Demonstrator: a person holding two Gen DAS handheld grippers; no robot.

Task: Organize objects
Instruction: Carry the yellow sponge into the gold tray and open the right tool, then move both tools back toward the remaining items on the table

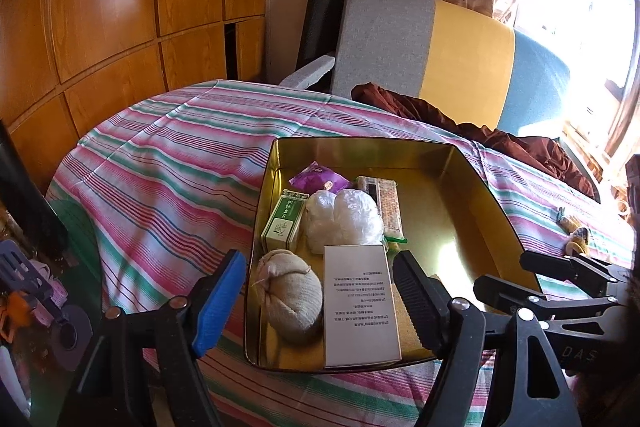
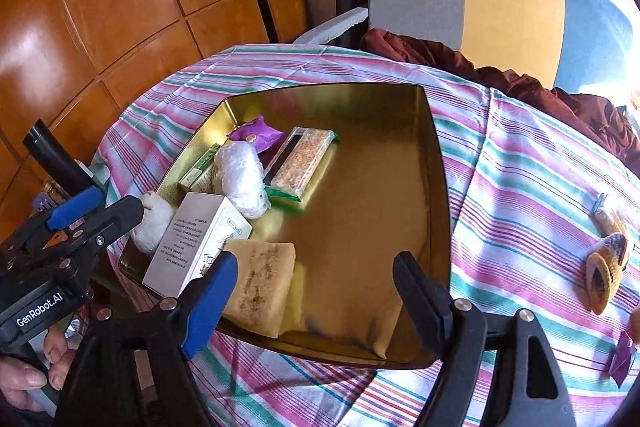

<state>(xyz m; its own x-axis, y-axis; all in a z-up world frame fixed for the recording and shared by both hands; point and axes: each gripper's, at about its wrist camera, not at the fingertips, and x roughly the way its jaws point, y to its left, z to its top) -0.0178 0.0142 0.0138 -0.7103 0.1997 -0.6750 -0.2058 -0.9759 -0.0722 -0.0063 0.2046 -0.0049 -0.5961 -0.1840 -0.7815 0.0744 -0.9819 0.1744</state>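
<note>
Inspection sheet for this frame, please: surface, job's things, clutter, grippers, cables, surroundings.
Surface: striped cloth over a table.
Job's things: gold tin holding a white box, cloth pouch, green box, purple packet, snack bar, tan block; yellow-brown snack lies outside on the cloth.
Clutter: brown fabric at the far edge.
Grippers: left gripper and right gripper open, holding nothing.
Cables: nothing seen.
Surroundings: wooden cabinets, sofa, window.

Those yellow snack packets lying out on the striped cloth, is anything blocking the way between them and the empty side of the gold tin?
Nothing visible does. The yellow snack packets lie on the striped cloth to the right of the gold tin, with only bare cloth and the tin's low wall between. The tin's right half is free; the right gripper hovers open over it, holding nothing.
</note>
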